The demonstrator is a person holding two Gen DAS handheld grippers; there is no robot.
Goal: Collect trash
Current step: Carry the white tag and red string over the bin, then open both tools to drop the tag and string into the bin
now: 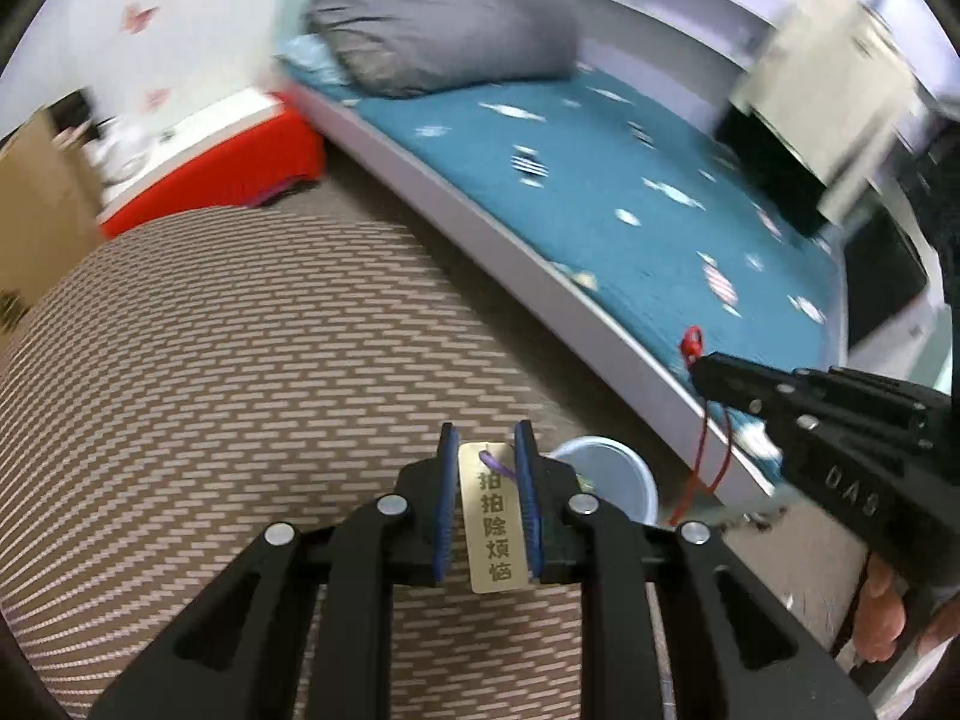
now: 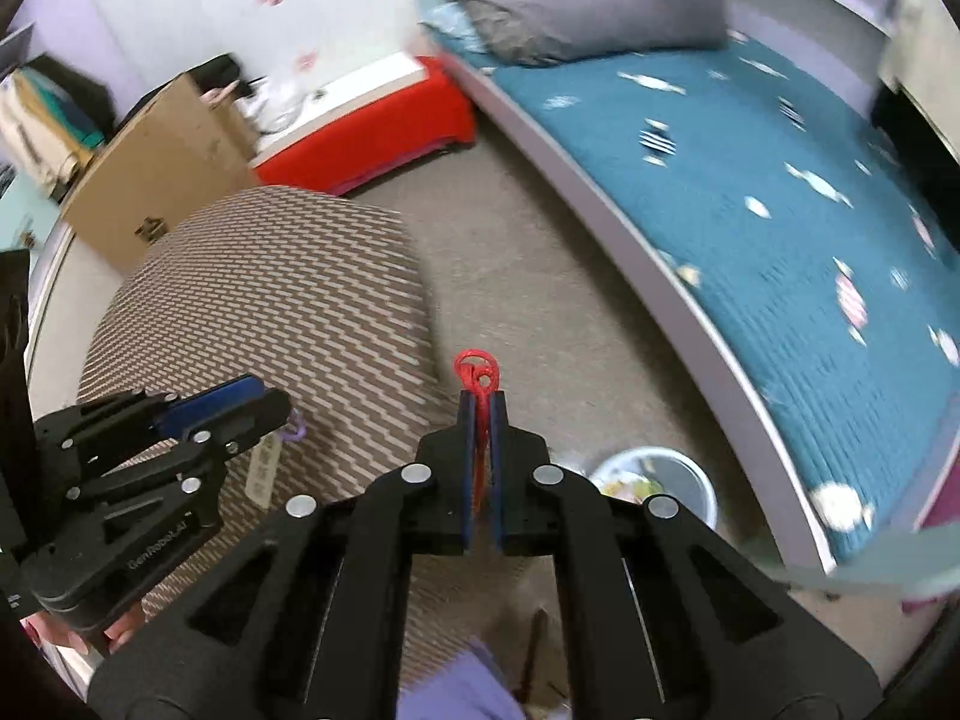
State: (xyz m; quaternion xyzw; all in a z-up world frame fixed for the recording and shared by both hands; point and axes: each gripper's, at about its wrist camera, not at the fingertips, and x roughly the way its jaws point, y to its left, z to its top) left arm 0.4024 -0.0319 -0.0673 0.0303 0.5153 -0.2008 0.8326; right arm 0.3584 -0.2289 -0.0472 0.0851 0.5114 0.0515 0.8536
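The left gripper [image 1: 485, 483] is closed on a flat gold-coloured tag with dark printed characters and a purple loop [image 1: 493, 525]; the tag stands upright between the blue pads. The right gripper [image 2: 482, 429] pinches a knotted red cord [image 2: 477, 375], whose knot pokes out just above the fingertips. Both are held over a brown-and-beige woven cushion [image 1: 240, 360] and grey carpet [image 2: 528, 276]. Below the claws, near the bed with the teal patterned cover [image 2: 780, 198], a round white bin [image 2: 690, 474] stands on the floor with scraps inside.
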